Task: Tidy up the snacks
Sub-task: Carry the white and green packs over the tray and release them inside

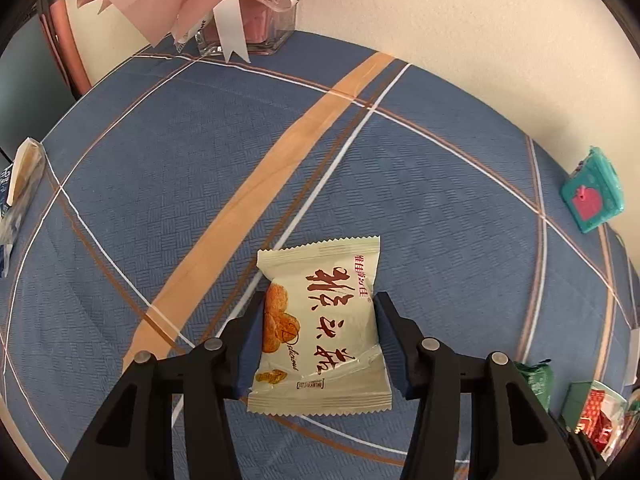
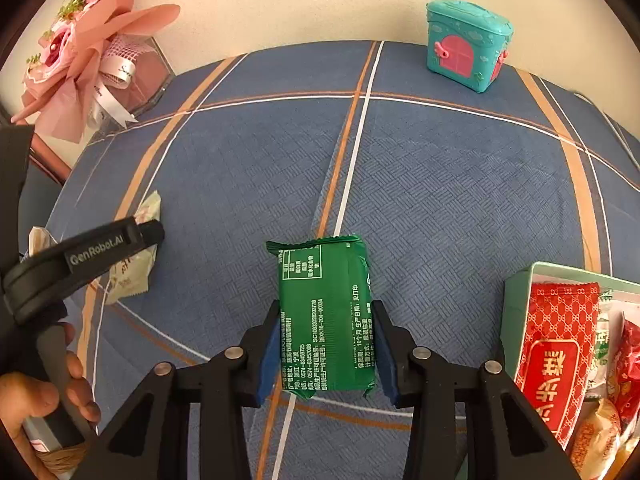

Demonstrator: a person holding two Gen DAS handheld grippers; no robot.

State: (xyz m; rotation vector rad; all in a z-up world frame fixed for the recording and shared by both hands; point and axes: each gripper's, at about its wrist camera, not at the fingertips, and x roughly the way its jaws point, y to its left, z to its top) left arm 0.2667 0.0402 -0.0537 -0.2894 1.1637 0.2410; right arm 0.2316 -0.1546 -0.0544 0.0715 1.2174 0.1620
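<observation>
Holding several snack packets, a pale green box (image 2: pixel 516 300) stands at the lower right of the right wrist view; on top lies a red packet (image 2: pixel 556 356) with white characters, and beside it are orange and red wrappers that the frame edge cuts off, so I cannot count them. In the left wrist view the same box is only a dark corner at the lower right.

The right gripper (image 2: pixel 325 354) at the bottom centre has its blue pads pressed on both long sides of a green snack bar (image 2: pixel 326 320), which lies on the blue checked cloth (image 2: pixel 440 200). The left gripper (image 1: pixel 320 344) has its pads against both sides of a cream pastry packet (image 1: pixel 322 328), bottom centre of its view, also on the cloth.

A glass vase (image 1: pixel 256 28) at the top of the left view holds a pink bouquet (image 2: pixel 76 48), cut off by the frame. A teal toy house (image 2: pixel 468 44) stands at the upper right. At the left edge of the left view another wrapper (image 1: pixel 22 184) is blurred and hard to read.
</observation>
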